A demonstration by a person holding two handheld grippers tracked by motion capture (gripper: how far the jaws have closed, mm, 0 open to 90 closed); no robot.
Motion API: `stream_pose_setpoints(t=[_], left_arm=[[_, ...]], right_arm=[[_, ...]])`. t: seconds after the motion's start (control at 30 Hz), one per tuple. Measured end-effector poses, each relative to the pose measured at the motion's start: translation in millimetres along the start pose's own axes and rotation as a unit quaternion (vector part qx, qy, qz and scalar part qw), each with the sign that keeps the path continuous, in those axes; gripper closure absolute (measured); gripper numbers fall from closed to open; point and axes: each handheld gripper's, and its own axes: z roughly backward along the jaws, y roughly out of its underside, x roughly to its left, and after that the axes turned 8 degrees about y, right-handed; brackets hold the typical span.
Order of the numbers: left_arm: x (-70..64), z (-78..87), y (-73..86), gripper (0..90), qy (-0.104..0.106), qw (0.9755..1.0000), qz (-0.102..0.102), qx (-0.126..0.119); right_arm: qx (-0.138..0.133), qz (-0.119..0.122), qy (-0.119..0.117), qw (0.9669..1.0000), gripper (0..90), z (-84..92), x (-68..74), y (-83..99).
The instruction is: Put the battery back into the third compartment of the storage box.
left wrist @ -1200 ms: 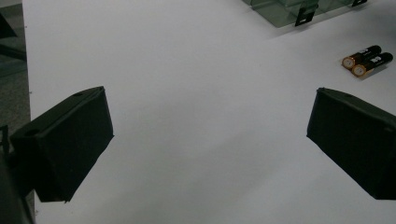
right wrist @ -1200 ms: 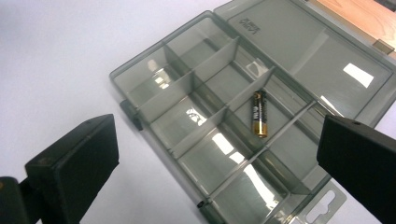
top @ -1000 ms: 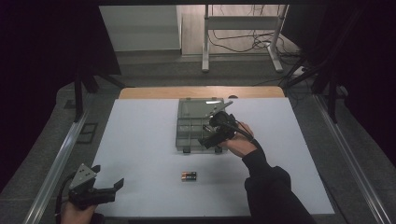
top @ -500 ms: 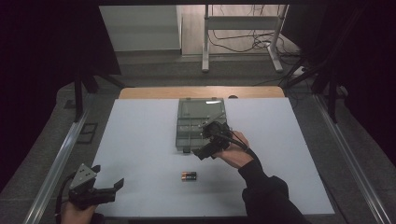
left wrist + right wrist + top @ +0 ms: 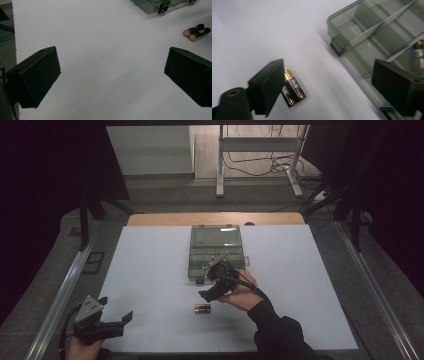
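Right hand-held gripper (image 5: 204, 296), jaws closing, empty, is nearing two batteries (image 5: 202, 309): small, rigid, smooth, roll-prone; grip mid-body.

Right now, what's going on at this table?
A person is sorting batteries into a clear compartment box with its lid open. The right gripper, jaws wide and just starting to close with nothing between them, hangs between the box and the two batteries lying side by side on the white table. At least one battery already sits in a compartment. The left gripper rests open at the near left edge.
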Motion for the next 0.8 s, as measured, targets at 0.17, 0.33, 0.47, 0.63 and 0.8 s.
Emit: stream_pose_setpoints(t=[0.17,0.33,0.47,0.63,0.8], left_arm=[[0.0,0.0,0.0,0.8,0.0,1.0,0.0,0.0],[0.0,0.0,0.0,0.8,0.0,1.0,0.0,0.0],[-0.1,0.0,0.0,0.8,0.0,1.0,-0.001,0.0],[-0.1,0.0,0.0,0.8,0.0,1.0,0.0,0.0],[-0.1,0.0,0.0,0.8,0.0,1.0,-0.001,0.0]], right_arm=[[0.017,0.015,-0.013,0.9997,22.7,-8.7,8.4,3.9],[0.037,0.035,-0.03,0.9982,34.5,-18.0,15.0,7.6],[0.053,0.042,-0.041,0.9969,40.1,-25.5,18.2,10.6],[0.059,0.048,-0.051,0.9958,48.0,-30.9,20.2,12.9],[0.066,0.054,-0.055,0.9948,54.4,-37.7,20.6,14.7]])
